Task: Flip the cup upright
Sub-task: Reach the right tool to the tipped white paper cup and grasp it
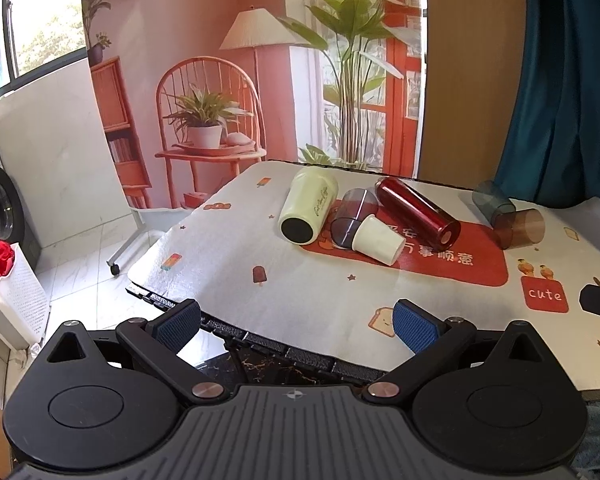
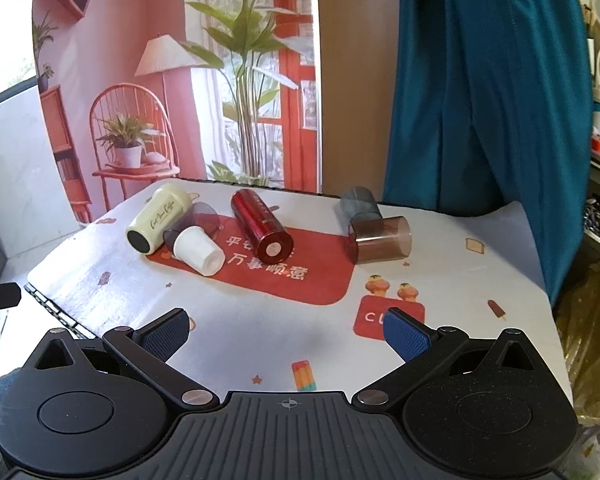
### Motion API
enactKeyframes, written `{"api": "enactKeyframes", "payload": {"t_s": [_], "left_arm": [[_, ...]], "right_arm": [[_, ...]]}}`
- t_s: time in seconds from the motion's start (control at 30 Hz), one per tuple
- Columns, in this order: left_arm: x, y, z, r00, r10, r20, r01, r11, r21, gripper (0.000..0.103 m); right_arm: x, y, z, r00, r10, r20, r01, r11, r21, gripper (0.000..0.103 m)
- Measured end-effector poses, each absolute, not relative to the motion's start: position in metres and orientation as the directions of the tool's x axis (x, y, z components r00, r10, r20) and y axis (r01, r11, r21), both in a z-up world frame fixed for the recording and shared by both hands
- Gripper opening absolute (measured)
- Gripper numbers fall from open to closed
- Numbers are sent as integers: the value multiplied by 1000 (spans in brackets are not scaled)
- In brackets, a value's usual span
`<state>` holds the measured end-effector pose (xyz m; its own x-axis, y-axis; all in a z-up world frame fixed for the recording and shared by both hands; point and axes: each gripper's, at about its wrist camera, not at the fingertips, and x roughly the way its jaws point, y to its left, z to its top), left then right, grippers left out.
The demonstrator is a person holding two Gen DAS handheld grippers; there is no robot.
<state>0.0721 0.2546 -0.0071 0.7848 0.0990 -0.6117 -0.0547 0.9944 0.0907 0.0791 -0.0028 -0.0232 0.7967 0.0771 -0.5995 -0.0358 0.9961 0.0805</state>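
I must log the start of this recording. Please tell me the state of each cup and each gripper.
green cup: on its side, base toward camera.
white paper cup: on its side.
grey clear cup: on its side, against the white paper cup.
red cup: on its side.
blue-grey cup: on its side.
brown cup: on its side.
left gripper: open, empty.
right gripper: open, empty.

Place: a lived-in home room.
Evidence left of the table [image 1: 320, 312]: washing machine [image 1: 0, 216], white laundry basket [image 1: 16, 304] with red cloth.
Evidence behind the table: printed backdrop [image 1: 220, 80], teal curtain [image 2: 480, 80].
Floor: white tiles.
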Motion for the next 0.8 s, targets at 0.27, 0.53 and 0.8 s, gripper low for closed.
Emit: {"api": "enactKeyframes", "payload": {"t_s": [0.27, 0.53, 0.8], "left_arm": [[95, 265, -26, 747, 118, -654, -95, 993, 71, 103], [120, 285, -41, 712, 154, -685, -179, 983, 34, 103], [137, 297, -72, 652, 148, -744, -209, 978, 12, 103]], "right_arm": [[119, -1, -45, 796, 105, -596, -93, 994, 50, 103], [188, 23, -73, 787, 166, -595, -282, 953, -107, 97], [264, 79, -104, 708, 262, -656, -462, 874, -150, 92]]}}
